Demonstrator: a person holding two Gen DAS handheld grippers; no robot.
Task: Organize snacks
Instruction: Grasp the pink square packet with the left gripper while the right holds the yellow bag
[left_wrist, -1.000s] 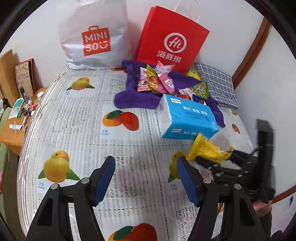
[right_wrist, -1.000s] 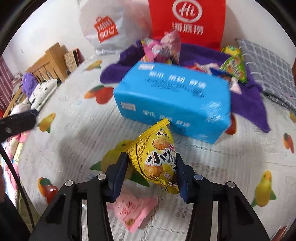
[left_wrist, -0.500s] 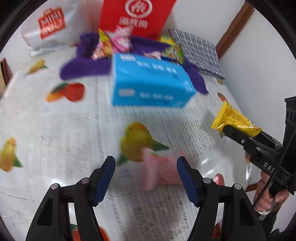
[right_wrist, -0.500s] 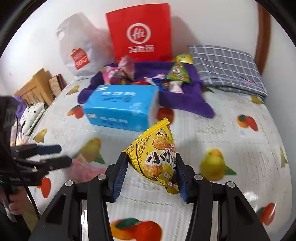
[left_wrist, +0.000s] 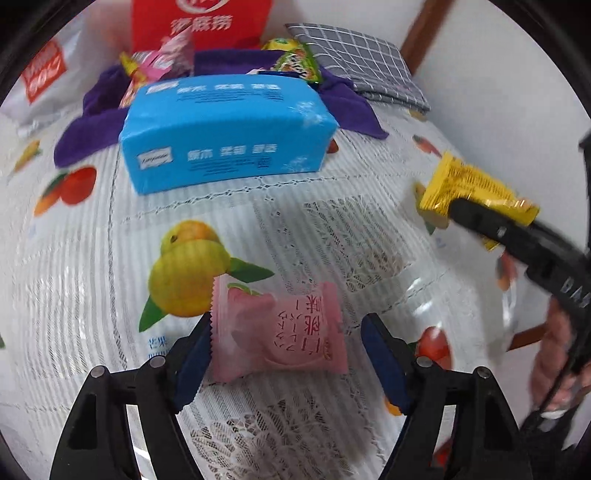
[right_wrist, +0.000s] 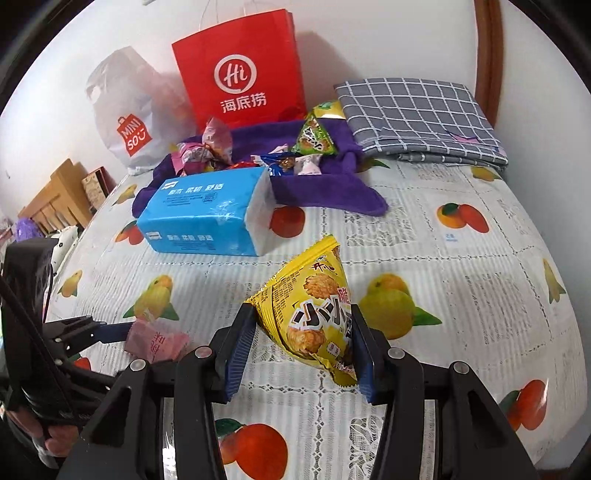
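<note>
A pink snack packet (left_wrist: 280, 328) lies flat on the fruit-print tablecloth (left_wrist: 332, 236). My left gripper (left_wrist: 288, 363) is low over it, a blue pad on either side. Its jaws are opening; the left pad is at the packet's serrated edge and the right pad stands apart from it. My right gripper (right_wrist: 301, 352) is shut on a yellow triangular snack packet (right_wrist: 314, 306), held just above the cloth. The left wrist view shows that yellow packet (left_wrist: 469, 188) at the right. The right wrist view shows the pink packet (right_wrist: 157, 341) at the lower left.
A blue tissue pack (left_wrist: 225, 129) lies mid-table. Behind it a purple cloth (right_wrist: 325, 184) carries several snacks. A red paper bag (right_wrist: 240, 70) and a white shopping bag (right_wrist: 125, 110) stand at the wall. A grey checked cloth (right_wrist: 417, 118) lies at the back right.
My left gripper came down over the pink packet and its jaws spread wider. My right gripper carried the yellow packet sideways, away from the tissue pack, and is still shut on it.
</note>
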